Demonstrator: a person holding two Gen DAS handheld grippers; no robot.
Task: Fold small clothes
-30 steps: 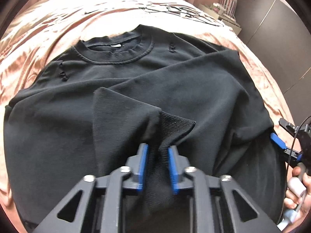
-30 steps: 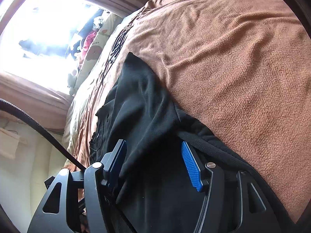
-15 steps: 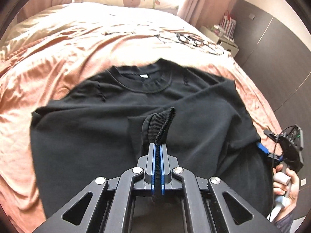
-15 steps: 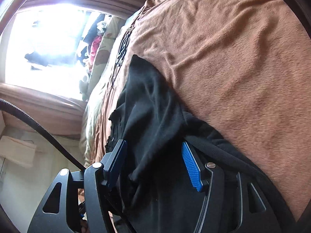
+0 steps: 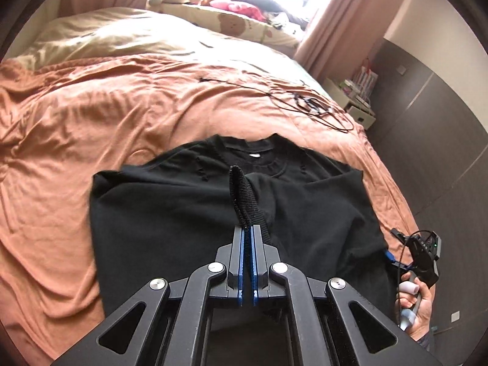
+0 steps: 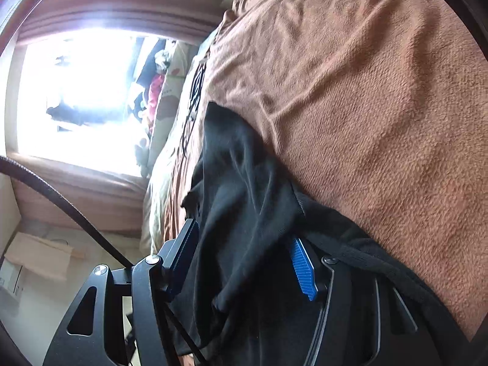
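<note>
Risen since before, the left hand-held gripper (image 5: 247, 238) angles downward, clamped on the sweater's ribbed cuff (image 5: 242, 195).

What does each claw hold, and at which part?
Left claw: shut on the black sweater's ribbed cuff. Right claw: open around its edge, not pinching.

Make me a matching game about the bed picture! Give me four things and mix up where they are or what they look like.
Things:
1. sweater
2. ribbed cuff
3. blanket
4. tangled cable

Descriptions:
A. orange-brown, covers the bed
B. lies on the bed beyond the collar
C. black, spread out flat
D. pinched in the left gripper

Pairs: 1-C, 2-D, 3-A, 4-B
</note>
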